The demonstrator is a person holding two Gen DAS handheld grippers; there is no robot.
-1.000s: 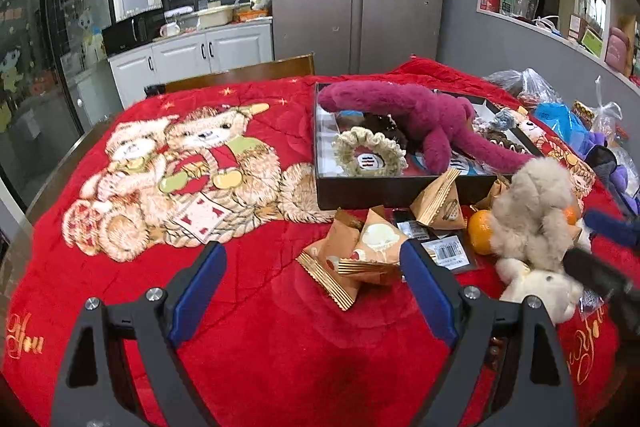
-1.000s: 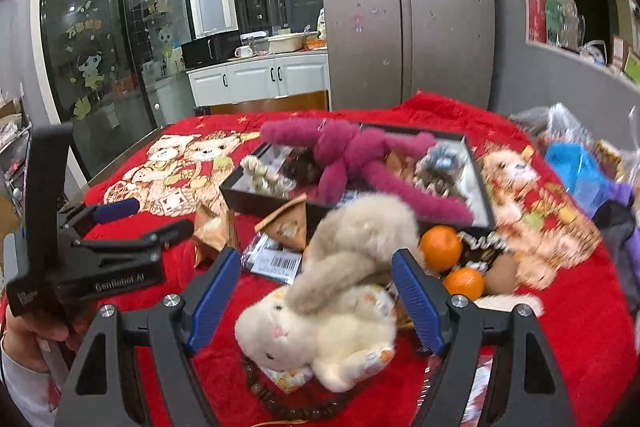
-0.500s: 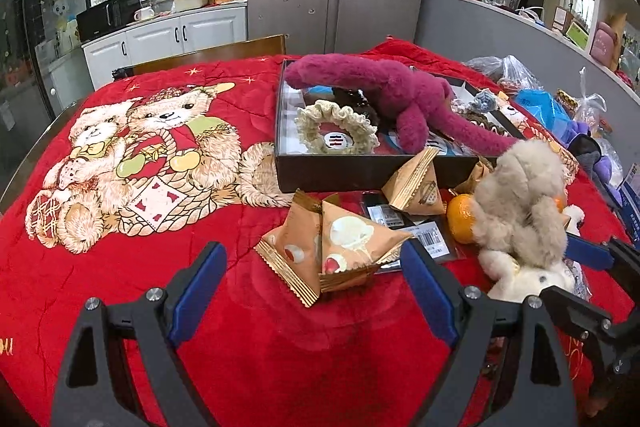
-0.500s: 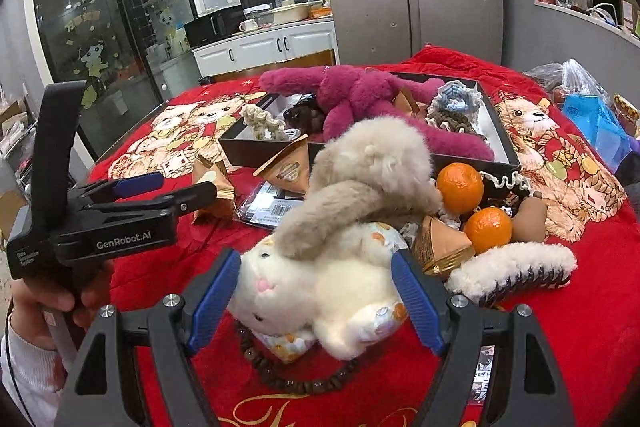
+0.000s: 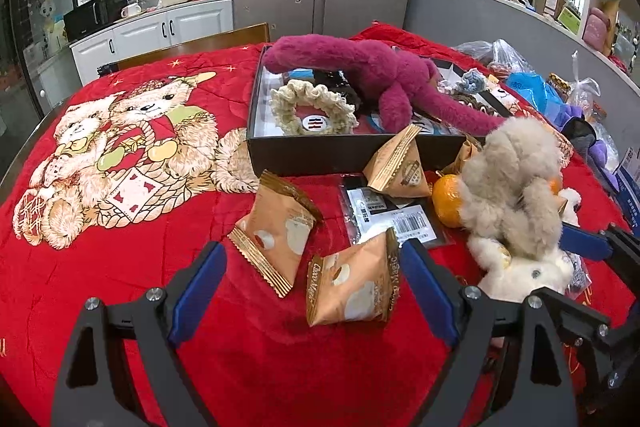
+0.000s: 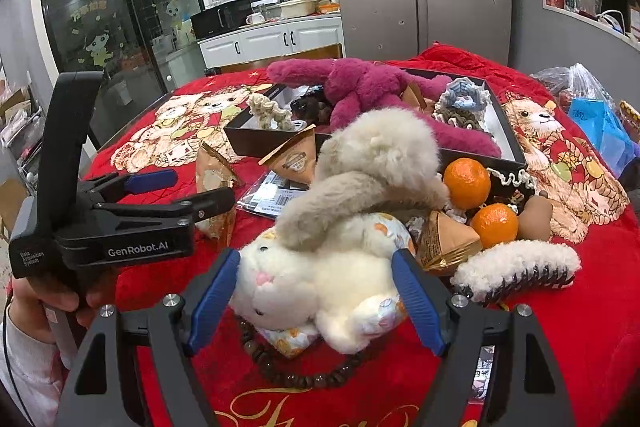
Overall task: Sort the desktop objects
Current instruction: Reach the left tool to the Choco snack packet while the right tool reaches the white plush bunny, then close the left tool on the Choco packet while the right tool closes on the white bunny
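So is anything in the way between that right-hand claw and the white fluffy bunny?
Nothing visible. The right gripper is open, and the white plush bunny already lies between its fingers. A string of brown beads lies partly under the bunny but does not block the jaws.

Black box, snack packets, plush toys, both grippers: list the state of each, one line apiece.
Black box: open, no lid on, holding items.
Purple plush: draped over the box, limbs hanging past its rim.
Snack packets: sealed, loose on the red cloth.
White rabbit plush: lying on its side.
Left gripper: open, straddling a packet.
Right gripper: open, straddling the rabbit.
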